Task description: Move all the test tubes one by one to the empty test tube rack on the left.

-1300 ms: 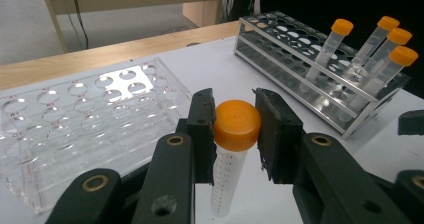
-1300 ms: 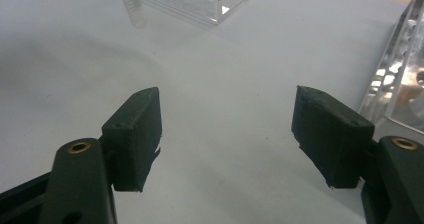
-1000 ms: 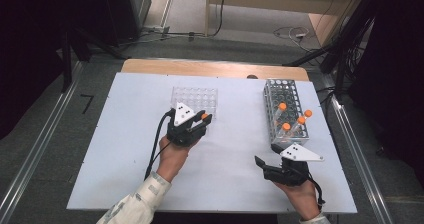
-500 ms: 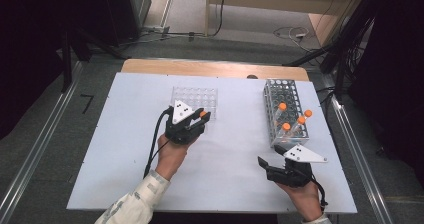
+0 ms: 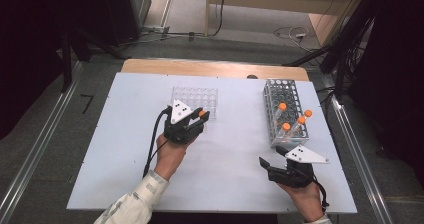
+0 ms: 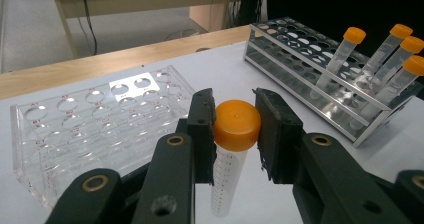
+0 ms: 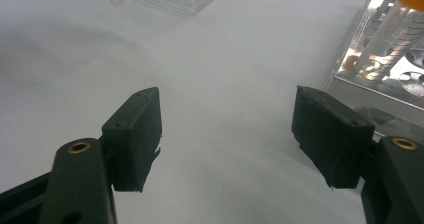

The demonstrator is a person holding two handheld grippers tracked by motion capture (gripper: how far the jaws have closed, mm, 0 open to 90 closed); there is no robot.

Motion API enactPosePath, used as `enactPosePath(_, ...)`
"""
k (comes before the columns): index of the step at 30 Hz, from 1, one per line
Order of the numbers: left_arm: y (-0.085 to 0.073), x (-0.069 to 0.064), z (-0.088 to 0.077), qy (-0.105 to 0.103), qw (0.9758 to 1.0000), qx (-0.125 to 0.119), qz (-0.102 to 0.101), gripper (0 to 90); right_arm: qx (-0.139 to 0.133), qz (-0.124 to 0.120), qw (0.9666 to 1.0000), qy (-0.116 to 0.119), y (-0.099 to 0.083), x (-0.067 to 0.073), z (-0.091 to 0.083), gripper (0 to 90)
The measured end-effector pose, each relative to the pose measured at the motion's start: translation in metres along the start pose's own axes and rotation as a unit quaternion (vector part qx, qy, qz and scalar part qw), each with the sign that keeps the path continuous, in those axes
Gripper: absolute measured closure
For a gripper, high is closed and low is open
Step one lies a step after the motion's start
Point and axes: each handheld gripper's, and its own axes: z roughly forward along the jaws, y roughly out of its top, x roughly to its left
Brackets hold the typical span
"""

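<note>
**Left claw parked with tube, right idle**

Nothing has really moved since the earlier frames; both hands sit where they were. Left claw [image 6: 235,134] is clamped on the capped tube [image 6: 231,154] just under its orange cap, upright, hanging just in front of the clear rack [image 6: 95,119], probably for insertion. Right claw [image 7: 227,134] is wide and empty on the counter [image 5: 230,154], near the metal rack [image 5: 286,111].

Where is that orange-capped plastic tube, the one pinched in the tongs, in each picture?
High view: orange-capped plastic tube at centre, before the clear plastic rack.
Left gripper view: centre.
Right gripper view: I cannot pick it out.
Shared landmark: the metal rack.
</note>
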Motion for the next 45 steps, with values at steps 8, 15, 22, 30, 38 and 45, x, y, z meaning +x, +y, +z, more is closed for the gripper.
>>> enactPosePath(8, 0.001, 0.001, -0.001, 0.001, 1.0, -0.001, 0.0, 70.5, 0.0, 0.0, 1.0, 0.0, 0.0, 0.0, 0.0, 26.5)
enactPosePath(15, 0.001, 0.002, -0.002, 0.002, 1.0, -0.002, 0.0, 70.5, 0.001, 0.002, 1.0, 0.001, 0.0, 0.001, 0.0, 26.5)
enactPosePath(22, 0.002, 0.004, -0.003, 0.005, 1.0, -0.003, -0.002, 70.5, 0.0, 0.0, 1.0, 0.001, 0.0, 0.0, 0.0, 26.5)
enactPosePath(30, 0.002, 0.006, -0.003, 0.007, 1.0, -0.005, -0.004, 70.5, 0.0, 0.001, 1.0, 0.001, 0.0, 0.001, 0.0, 26.6)
enactPosePath(38, 0.003, 0.009, -0.004, 0.011, 0.9999, -0.006, -0.005, 70.5, 0.0, 0.001, 1.0, 0.001, 0.0, 0.001, 0.0, 26.6)
enactPosePath(45, 0.003, 0.011, -0.005, 0.014, 0.9999, -0.005, -0.007, 70.5, 0.0, 0.001, 1.0, 0.002, 0.0, 0.001, 0.0, 26.6)
